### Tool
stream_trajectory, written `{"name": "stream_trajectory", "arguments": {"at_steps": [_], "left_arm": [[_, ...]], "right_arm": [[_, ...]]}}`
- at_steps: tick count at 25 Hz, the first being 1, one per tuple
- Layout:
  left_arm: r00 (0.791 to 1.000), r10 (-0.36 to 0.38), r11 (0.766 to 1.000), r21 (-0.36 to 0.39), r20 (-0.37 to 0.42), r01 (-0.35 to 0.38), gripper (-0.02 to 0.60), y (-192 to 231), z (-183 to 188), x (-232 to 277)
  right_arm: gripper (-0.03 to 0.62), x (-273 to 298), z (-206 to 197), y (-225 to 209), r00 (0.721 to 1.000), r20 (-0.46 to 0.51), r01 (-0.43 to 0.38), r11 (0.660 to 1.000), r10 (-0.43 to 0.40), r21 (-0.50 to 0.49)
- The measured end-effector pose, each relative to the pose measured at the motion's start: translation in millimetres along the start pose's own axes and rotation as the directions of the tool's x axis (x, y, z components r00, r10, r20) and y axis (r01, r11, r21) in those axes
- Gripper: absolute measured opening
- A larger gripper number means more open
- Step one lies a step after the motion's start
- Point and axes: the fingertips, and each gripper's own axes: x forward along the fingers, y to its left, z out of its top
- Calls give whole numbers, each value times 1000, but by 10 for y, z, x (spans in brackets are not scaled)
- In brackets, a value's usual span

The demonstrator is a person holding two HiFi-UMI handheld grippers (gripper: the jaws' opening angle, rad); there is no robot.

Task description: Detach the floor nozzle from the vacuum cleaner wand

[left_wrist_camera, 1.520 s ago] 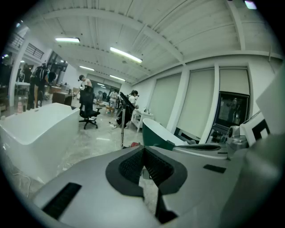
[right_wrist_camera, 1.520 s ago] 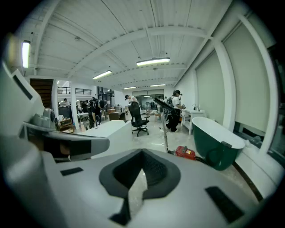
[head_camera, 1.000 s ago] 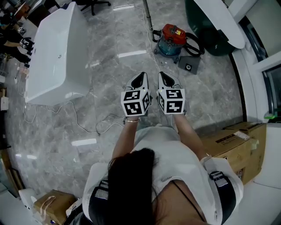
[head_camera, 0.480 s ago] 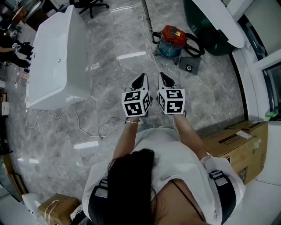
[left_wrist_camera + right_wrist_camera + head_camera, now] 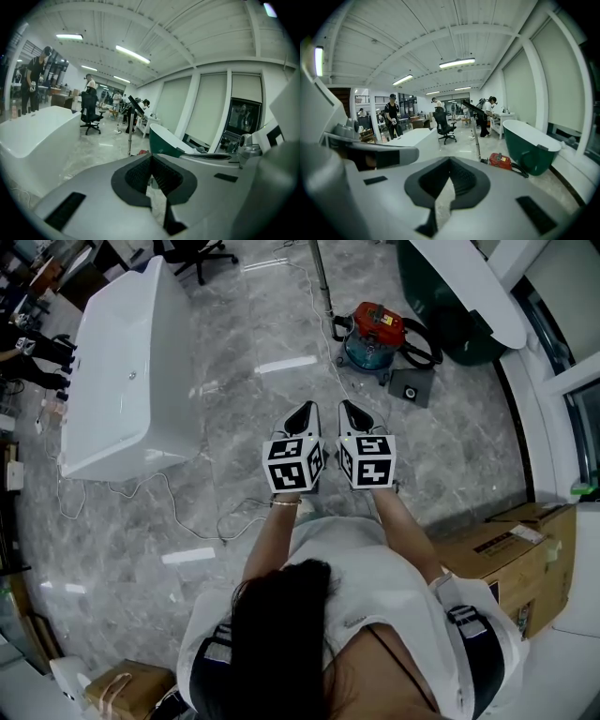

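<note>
Jaws of the left gripper (image 5: 304, 410) are pressed together with nothing between them, and those of the right gripper (image 5: 350, 408) likewise meet on nothing. The two are held side by side, close but apart, in front of the person's chest, both tipped slightly down over the grey marble floor (image 5: 234, 465).

Between the grippers and the vacuum cleaner (image 5: 374, 335) lies bare floor, crossed only by a thin pale cord (image 5: 330, 362) that runs down past the canister's left side. A second cable (image 5: 187, 517) loops across the floor to the left of the left gripper, below the white bathtub (image 5: 127, 381). A dark green bathtub (image 5: 450, 287) stands just beyond the vacuum on the right, and a cardboard box (image 5: 511, 554) sits by the person's right elbow. An office chair (image 5: 192, 249) stands at the far end of the white tub.

The vacuum is a red-topped, teal-bodied canister with a black hose (image 5: 422, 341) curled against it and a dark square piece (image 5: 411, 386) on the floor just beside it. The wand (image 5: 321, 277) is a slim metal tube that stands upright just left of the canister. The floor nozzle at its foot is too small to make out.
</note>
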Motion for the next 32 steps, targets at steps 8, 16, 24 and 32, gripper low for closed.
{"name": "stream_trajectory", "arguments": {"at_steps": [8, 16, 24, 32], "left_arm": [[1000, -11, 1000, -2, -7, 11, 5, 233, 91, 56], [999, -44, 998, -35, -8, 44, 5, 409, 168, 45], [999, -39, 999, -28, -25, 38, 5, 612, 156, 14], [999, -47, 999, -22, -24, 46, 5, 623, 197, 29]], "right_arm": [[15, 202, 84, 126, 1000, 3, 15, 1000, -15, 2], [15, 310, 111, 272, 999, 9, 34, 999, -35, 16], [15, 394, 94, 385, 999, -8, 53, 998, -53, 36], [15, 407, 135, 409, 998, -10, 64, 998, -64, 24]]}}
